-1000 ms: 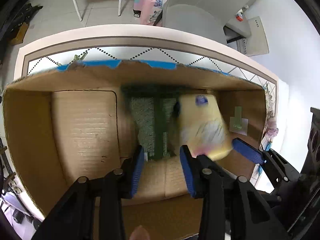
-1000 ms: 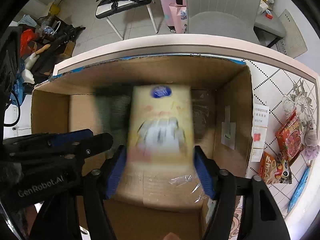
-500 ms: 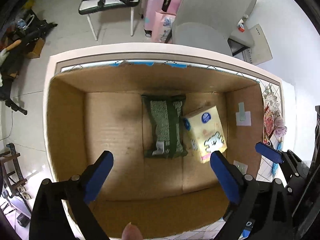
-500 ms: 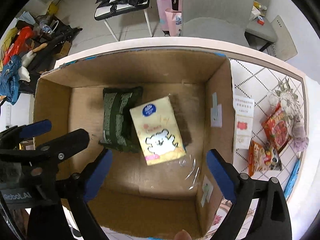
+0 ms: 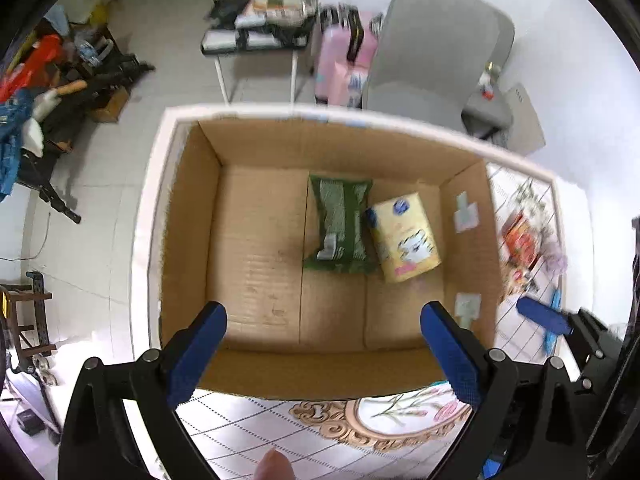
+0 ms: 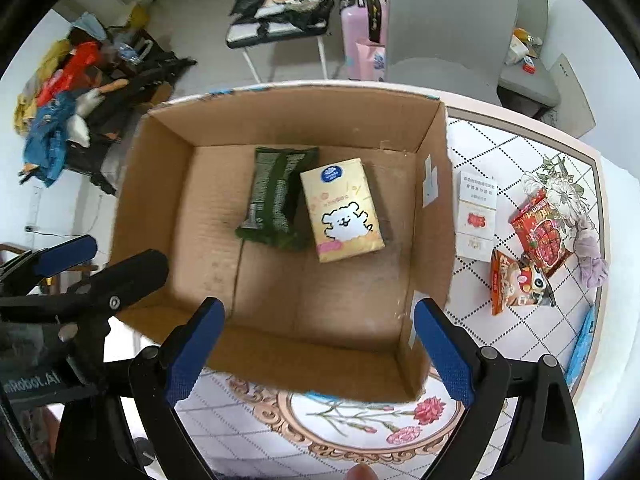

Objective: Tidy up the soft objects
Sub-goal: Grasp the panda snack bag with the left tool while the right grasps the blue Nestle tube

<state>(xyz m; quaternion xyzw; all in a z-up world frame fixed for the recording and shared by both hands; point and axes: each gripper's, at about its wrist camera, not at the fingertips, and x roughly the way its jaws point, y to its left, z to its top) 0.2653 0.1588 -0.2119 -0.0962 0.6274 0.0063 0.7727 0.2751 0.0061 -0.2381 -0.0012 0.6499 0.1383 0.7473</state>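
Observation:
An open cardboard box (image 5: 188, 240) (image 6: 434, 220) stands on the patterned table. Inside lie a green soft pack (image 5: 340, 224) (image 6: 276, 200) and, touching it on the right, a yellow tissue pack with a white puppy (image 5: 404, 238) (image 6: 340, 210). My left gripper (image 5: 324, 320) is open and empty, raised above the box's near wall. My right gripper (image 6: 320, 312) is open and empty, also above the near wall. On the table right of the box lie a white pack (image 6: 476, 216), a red snack bag (image 6: 542, 232), an orange snack bag (image 6: 516, 280) and a lilac scrunchie (image 6: 592, 256).
A blue item (image 6: 582, 344) lies near the table's right edge. A grey chair (image 6: 448, 28) and a pink suitcase (image 6: 364, 24) stand behind the table. Cluttered things lie on the floor at the left (image 6: 68, 88).
The right gripper let go of the yellow tissue pack, which now lies in the box beside the green pack. Both grippers opened wide and rose up and back from the box.

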